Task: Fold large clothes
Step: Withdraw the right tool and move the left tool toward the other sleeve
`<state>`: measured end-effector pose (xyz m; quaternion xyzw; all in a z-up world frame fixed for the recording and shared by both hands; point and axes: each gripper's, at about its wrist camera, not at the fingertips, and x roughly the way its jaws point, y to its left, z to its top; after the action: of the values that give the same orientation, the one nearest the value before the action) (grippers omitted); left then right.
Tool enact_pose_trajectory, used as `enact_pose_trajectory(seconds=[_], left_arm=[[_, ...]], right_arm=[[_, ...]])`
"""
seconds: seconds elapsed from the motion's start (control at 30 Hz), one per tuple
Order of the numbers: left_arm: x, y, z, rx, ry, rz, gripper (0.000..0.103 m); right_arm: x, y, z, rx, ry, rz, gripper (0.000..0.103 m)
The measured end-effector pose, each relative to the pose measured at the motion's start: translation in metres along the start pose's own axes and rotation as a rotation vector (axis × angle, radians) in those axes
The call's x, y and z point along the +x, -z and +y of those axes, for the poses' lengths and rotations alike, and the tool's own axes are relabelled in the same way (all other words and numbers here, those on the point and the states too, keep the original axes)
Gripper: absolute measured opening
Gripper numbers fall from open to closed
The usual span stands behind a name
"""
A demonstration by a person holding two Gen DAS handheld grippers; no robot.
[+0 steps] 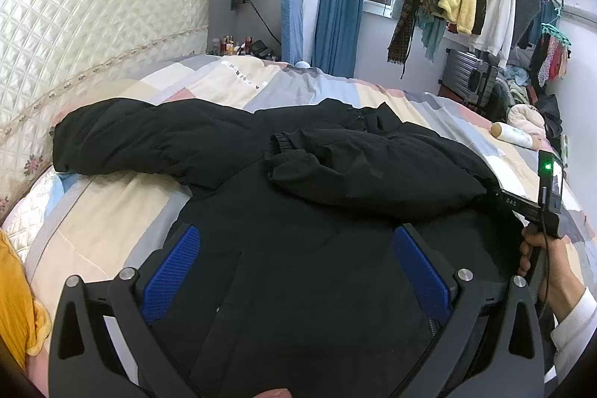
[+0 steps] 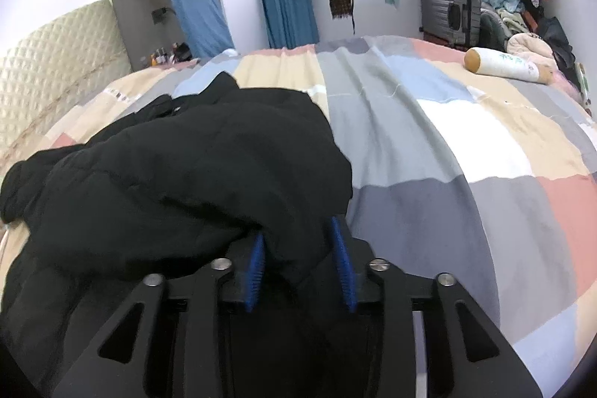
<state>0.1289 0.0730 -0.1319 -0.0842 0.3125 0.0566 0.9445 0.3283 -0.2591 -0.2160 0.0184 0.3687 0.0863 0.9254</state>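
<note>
The right gripper [image 2: 298, 260] pinches the black jacket [image 1: 298, 248] at its folded-in sleeve [image 1: 373, 166], likely to settle the fold; the left gripper [image 1: 294, 267] hovers, jaws spread.

Black padded jacket [image 1: 298, 248] spread flat on patchwork bedspread, directly ahead of and beneath left gripper. One sleeve [image 1: 123, 140] stretched straight out to far left, toward headboard. Other sleeve [image 1: 365, 166] folded across chest, elastic cuff near centre, lying ahead-right of left gripper. Fold of that side's fabric [image 2: 294, 248] bunched between right gripper's blue pads.
</note>
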Motion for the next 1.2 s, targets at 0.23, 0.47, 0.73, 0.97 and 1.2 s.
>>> enact_pose_trajectory(seconds=[0.23, 0.47, 0.73, 0.97, 1.2], left_arm=[[-0.021, 0.003, -0.008, 0.015, 0.029, -0.030, 0.103], [-0.044, 0.007, -0.015, 0.029, 0.044, -0.047, 0.103], [-0.076, 0.012, -0.019, 0.024, 0.072, -0.077, 0.103], [-0.099, 0.020, -0.017, 0.029, 0.053, -0.101, 0.103], [-0.110, 0.035, -0.019, 0.033, 0.055, -0.091, 0.103]], right_arm=[[-0.059, 0.007, 0.026, -0.012, -0.070, -0.033, 0.050], [-0.135, 0.029, 0.061, -0.027, -0.138, -0.116, 0.055], [-0.199, 0.060, 0.089, -0.069, -0.182, -0.190, 0.055], [-0.240, 0.090, 0.101, -0.123, -0.175, -0.238, 0.056], [-0.261, 0.118, 0.105, -0.087, -0.189, -0.244, 0.057]])
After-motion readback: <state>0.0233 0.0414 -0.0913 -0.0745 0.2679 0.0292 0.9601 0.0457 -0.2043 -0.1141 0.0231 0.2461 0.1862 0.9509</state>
